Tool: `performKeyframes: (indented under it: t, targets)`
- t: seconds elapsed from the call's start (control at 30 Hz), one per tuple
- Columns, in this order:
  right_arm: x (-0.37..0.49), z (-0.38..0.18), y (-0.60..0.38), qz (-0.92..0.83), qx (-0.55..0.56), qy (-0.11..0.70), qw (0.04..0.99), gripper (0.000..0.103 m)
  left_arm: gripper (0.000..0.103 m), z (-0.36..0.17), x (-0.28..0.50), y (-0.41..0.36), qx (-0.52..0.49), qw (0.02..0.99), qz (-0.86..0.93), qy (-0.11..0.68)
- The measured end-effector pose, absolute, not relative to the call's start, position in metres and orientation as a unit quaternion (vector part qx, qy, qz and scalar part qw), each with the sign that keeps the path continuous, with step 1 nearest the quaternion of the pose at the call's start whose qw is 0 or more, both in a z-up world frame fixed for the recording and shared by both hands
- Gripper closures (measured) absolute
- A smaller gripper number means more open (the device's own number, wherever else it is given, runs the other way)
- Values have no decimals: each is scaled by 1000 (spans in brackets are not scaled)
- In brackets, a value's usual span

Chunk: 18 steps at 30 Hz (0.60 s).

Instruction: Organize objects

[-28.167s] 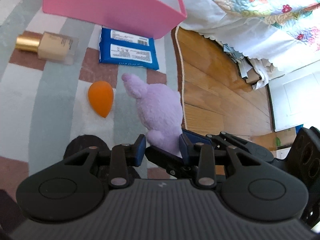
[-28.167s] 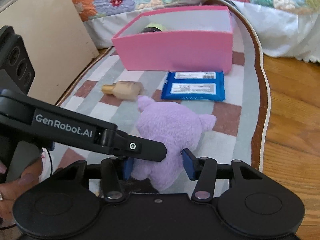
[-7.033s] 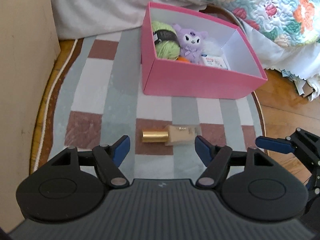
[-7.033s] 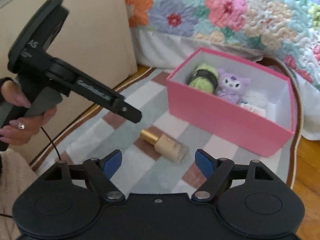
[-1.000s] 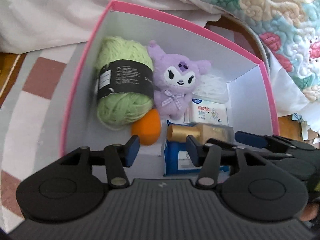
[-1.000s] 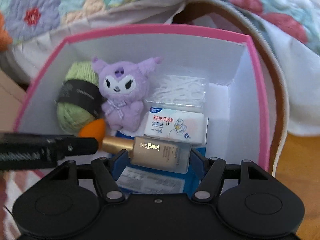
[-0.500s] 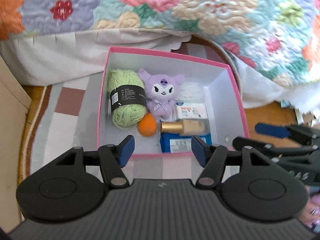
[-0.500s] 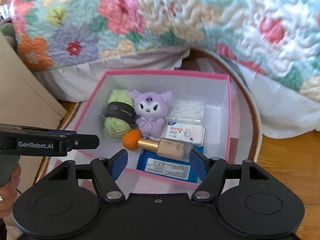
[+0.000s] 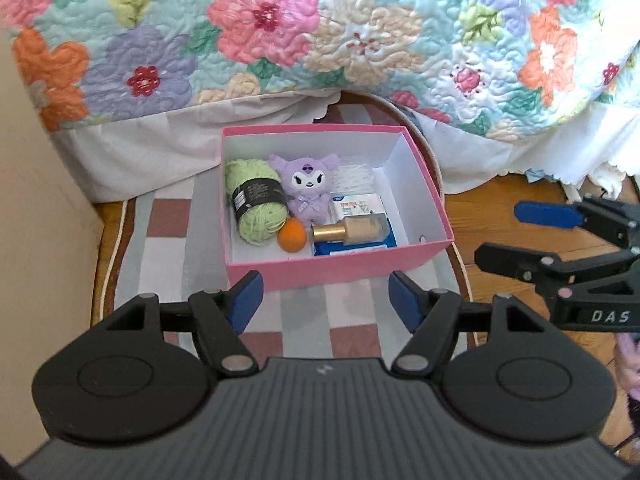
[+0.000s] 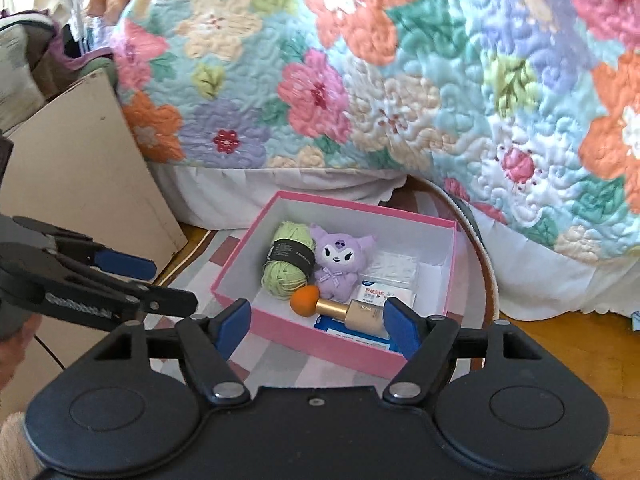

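A pink box stands on the checked rug. Inside lie a green yarn ball, a purple plush, an orange sponge, a gold-capped foundation bottle, a blue wipes pack, a white tissue pack and cotton swabs. My left gripper is open and empty, held back from the box's near wall. My right gripper is open and empty, above the box's near side.
A bed with a floral quilt and white skirt lies behind the box. A beige panel stands at the left. Wooden floor lies right of the rug.
Both grippers have pulled back and up from the box, so it looks smaller. The foundation bottle, released by the right gripper a second ago, lies in the box on the wipes pack.
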State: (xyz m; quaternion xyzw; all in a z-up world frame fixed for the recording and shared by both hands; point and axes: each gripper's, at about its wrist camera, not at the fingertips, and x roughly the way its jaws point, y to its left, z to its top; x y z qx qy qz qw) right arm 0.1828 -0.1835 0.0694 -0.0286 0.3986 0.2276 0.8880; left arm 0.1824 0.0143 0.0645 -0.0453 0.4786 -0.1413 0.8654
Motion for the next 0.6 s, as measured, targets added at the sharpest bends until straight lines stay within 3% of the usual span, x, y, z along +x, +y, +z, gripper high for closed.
performKeyframes:
  t: [0.6]
  targets:
    - [125,51,-194,209,-13,417,885,23,33,49,121,42,-61,866,-117,482]
